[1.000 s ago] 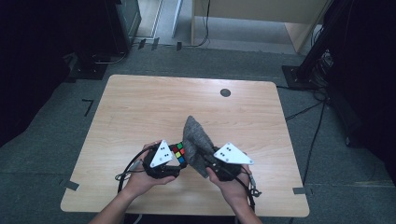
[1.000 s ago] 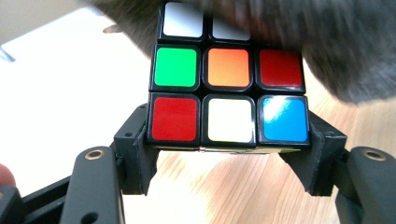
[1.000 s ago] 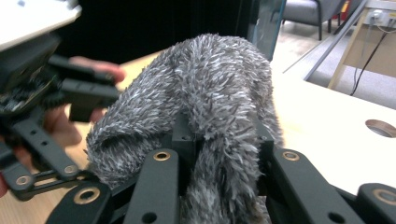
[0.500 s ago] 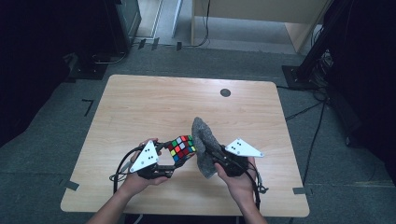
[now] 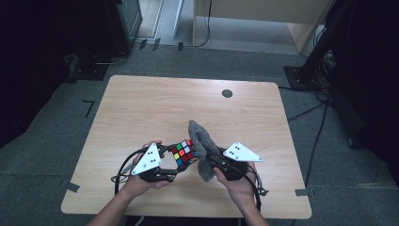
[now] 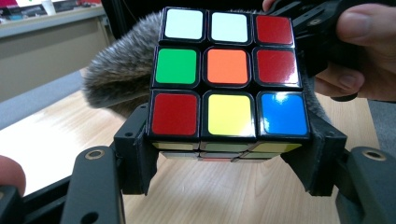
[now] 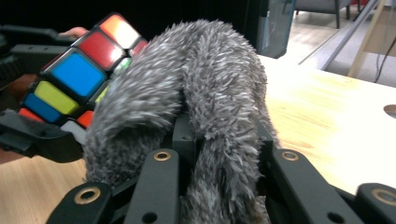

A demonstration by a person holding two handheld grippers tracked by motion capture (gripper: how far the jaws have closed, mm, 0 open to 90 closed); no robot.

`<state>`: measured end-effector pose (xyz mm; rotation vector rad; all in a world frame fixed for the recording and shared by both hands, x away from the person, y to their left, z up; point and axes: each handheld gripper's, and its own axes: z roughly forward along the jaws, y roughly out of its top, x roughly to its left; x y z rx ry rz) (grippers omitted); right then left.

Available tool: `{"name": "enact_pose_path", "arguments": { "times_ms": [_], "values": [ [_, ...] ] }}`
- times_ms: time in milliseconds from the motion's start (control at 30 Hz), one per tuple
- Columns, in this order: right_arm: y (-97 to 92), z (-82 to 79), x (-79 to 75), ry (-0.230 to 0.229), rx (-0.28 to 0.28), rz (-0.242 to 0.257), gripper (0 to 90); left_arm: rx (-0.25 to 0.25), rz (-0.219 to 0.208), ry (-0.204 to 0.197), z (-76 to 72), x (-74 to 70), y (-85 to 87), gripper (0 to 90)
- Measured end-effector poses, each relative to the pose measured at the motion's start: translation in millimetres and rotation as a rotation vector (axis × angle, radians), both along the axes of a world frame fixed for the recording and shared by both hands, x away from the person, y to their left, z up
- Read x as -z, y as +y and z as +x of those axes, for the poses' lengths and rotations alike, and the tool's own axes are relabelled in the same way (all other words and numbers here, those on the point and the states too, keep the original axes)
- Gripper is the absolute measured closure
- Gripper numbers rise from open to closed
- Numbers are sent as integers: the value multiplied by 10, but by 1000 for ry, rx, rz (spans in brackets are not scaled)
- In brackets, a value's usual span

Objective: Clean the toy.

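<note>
A scrambled Rubik's cube (image 5: 183, 153) is held a little above the wooden table (image 5: 141, 108), near its front edge. My left gripper (image 5: 178, 162) is shut on it, with the jaws clamping the cube's (image 6: 229, 74) lower sides in the left gripper view. My right gripper (image 5: 210, 161) is shut on a grey furry cloth (image 5: 201, 141), which stands folded up between its jaws (image 7: 219, 140). The cloth (image 7: 196, 93) lies against the cube's (image 7: 74, 74) right side. A hand grips each tool from the front edge.
A small dark round spot (image 5: 227, 93) marks the table's far right part. Black cables (image 5: 123, 167) trail from the grippers over the front edge. Dark stands and cabinets (image 5: 324, 61) ring the table on a grey floor.
The left gripper has shifted slightly left and tilted, so the cube's coloured face now shows beside the cloth. The right gripper still holds the cloth against the cube.
</note>
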<state>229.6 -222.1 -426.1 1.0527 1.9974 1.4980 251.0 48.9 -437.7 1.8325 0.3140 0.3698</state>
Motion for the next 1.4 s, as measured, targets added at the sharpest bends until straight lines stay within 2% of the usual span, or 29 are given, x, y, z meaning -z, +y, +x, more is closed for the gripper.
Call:
{"name": "enact_pose_path", "arguments": {
  "times_ms": [33, 100, 200, 233, 300, 333, 367, 400, 467, 500, 567, 633, 700, 767, 833, 867, 933, 967, 1033, 1100, 1167, 1267, 1333, 1400],
  "values": [
    [-18, 0, -10, -3, 6, 10, 732, -5, 8, 2, 9, 11, 1, 341],
    [-25, -39, -72, -42, 18, 16, 731, -12, 36, 4, 23, 43, -10, 341],
    [46, -150, -185, -129, -26, 12, 728, -11, 49, 7, 23, 68, -38, 341],
    [74, -166, -195, -142, -38, 2, 727, -4, 42, 5, 8, 58, -46, 341],
    [143, -177, -174, -135, -50, -29, 728, 2, 33, 6, -7, 31, -44, 341],
    [145, -173, -147, -135, -37, -21, 729, 4, 34, 5, -8, 22, -36, 340],
    [134, -153, -118, -114, -31, -15, 729, 11, 26, 10, -5, 14, -20, 341],
    [127, -127, -83, -93, -16, -33, 729, 15, 13, 14, -2, 4, -1, 341],
    [145, -73, 12, -66, 37, -148, 729, 18, -9, 21, 12, -18, 27, 341],
    [140, -40, 51, -37, 42, -169, 730, 18, -12, 21, 15, -23, 33, 341],
    [104, -1, 86, -9, 48, -156, 731, 12, -11, 16, 18, -24, 39, 341],
    [62, -12, 47, -23, 63, -118, 731, 4, 5, 17, 28, -6, 32, 341],
    [46, -90, -62, -85, 59, -62, 730, 7, 20, 37, 47, 21, 12, 341],
    [88, -201, -156, -167, 51, -34, 731, 6, 37, 40, 45, 44, -15, 341],
    [174, -267, -198, -188, 31, -55, 731, 24, 20, 42, 30, 35, -19, 341],
    [211, -269, -187, -180, 18, -67, 733, 31, 8, 42, 22, 19, -10, 341],
    [228, -248, -121, -164, 27, -49, 737, 28, 9, 32, 16, 4, 9, 341],
    [220, -229, -93, -143, 30, -45, 737, 40, -11, 41, 21, -7, 38, 341],
    [197, -161, -14, -84, 44, -69, 737, 48, -47, 48, 32, -37, 81, 341],
    [177, -116, 30, -51, 49, -85, 738, 50, -82, 58, 47, -61, 114, 341],
    [141, -87, 36, -35, 59, -87, 738, 40, -85, 58, 58, -65, 126, 341],
    [91, -128, -60, -75, 77, -47, 738, 4, -38, 42, 60, -33, 104, 341],
    [94, -198, -149, -131, 53, -11, 737, 5, -15, 47, 59, -6, 69, 341],
    [130, -249, -201, -173, 20, -10, 733, 14, -10, 42, 43, 1, 38, 341]
  ]
}}
